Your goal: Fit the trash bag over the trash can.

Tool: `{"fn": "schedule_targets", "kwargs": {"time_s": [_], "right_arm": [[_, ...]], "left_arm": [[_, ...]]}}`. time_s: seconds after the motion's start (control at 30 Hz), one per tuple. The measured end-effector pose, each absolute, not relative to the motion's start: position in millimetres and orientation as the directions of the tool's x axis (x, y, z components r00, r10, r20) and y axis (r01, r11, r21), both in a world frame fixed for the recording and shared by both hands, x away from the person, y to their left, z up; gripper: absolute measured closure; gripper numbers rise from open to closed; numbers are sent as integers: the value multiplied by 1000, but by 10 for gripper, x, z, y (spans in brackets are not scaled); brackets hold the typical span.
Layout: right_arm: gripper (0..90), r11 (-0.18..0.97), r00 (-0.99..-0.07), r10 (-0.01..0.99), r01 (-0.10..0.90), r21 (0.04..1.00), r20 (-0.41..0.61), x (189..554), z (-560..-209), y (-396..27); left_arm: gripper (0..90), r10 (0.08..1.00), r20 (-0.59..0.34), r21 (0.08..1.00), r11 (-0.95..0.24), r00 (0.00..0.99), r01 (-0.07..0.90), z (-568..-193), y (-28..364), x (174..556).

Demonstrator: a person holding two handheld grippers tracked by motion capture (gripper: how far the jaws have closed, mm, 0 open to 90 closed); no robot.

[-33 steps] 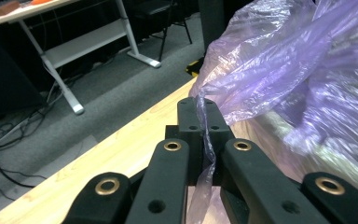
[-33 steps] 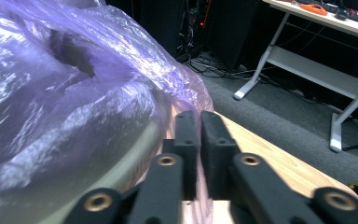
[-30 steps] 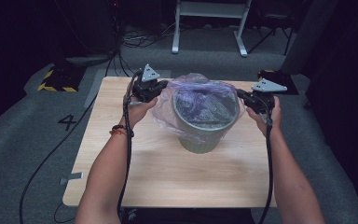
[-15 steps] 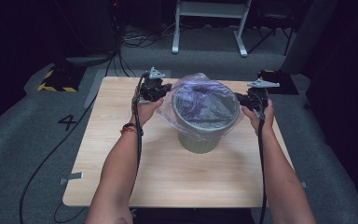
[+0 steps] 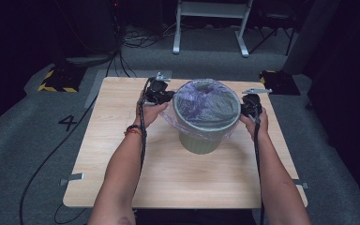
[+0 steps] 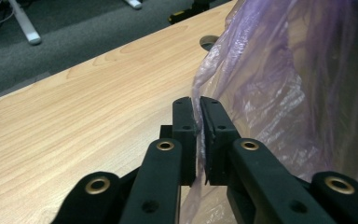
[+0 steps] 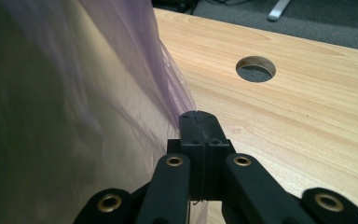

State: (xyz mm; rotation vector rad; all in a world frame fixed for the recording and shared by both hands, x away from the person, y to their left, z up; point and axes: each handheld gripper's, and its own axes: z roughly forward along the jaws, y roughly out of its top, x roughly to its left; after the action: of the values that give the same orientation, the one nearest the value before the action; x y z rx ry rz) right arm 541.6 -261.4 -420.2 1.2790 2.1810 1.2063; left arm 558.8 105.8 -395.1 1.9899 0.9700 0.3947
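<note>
Dim room, grey carpet, cables and a metal frame base behind a light wooden table (image 5: 122, 154). High view: green bin (image 5: 201, 138) sits mid-table toward the far edge, purple bag liner (image 5: 206, 101) draped over its rim. Left gripper (image 5: 165, 97) and right gripper (image 5: 249, 107) flank the rim, forearms reaching in from the near side, hands low at rim height, jaws pointing inward at the bin. Left gripper view: left gripper (image 6: 198, 105) has the bag liner (image 6: 279, 93) edge between its jaws; the jaws have just been opening a hair, with a slim gap visible but film apparently still pinched. Table (image 6: 74, 116) just below. Right gripper view: right gripper (image 7: 198, 116) fully closed on a fold of bag liner (image 7: 121, 84), bin wall blurred at left, cable hole (image 7: 255, 68) beyond. Handling, my read: film is light, limp, slippery, tears easily, so grip the doubled edge at opposite sides and pull evenly downward.
</note>
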Motion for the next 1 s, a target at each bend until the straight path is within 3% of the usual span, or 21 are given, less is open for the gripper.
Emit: {"fn": "schedule_targets", "kwargs": {"time_s": [0.2, 0.33, 0.4, 0.5, 0.63, 0.77, 1.0], "right_arm": [[863, 220, -537, 835, 529, 820, 122, 5283, -4283, -2750], [606, 239, -511, 858, 490, 838, 54, 5173, -4266, -2840], [551, 254, -511, 859, 477, 842, 30, 5129, -4230, -2883], [458, 275, -526, 850, 428, 861, -10, 5038, -4131, -2974], [385, 308, -559, 828, 388, 869, -44, 4948, -4006, -3042], [372, 338, -618, 784, 347, 875, -58, 4838, -3907, -3082], [330, 449, -746, 651, 235, 862, -136, 4505, -3930, -2991]], "left_arm": [[745, 769, -70, 833, -305, 635, 462, -4017, 1224, 5412], [386, 809, -35, 842, -292, 586, 454, -3951, 1342, 5300], [288, 794, -48, 862, -274, 606, 426, -3881, 1421, 5212], [226, 750, 4, 870, -329, 662, 367, -3776, 1500, 5048], [219, 692, 56, 864, -395, 720, 313, -3745, 1507, 4846], [212, 662, 99, 847, -448, 743, 286, -3779, 1519, 4673], [192, 612, 70, 869, -425, 788, 253, -3871, 1599, 4387]]}}
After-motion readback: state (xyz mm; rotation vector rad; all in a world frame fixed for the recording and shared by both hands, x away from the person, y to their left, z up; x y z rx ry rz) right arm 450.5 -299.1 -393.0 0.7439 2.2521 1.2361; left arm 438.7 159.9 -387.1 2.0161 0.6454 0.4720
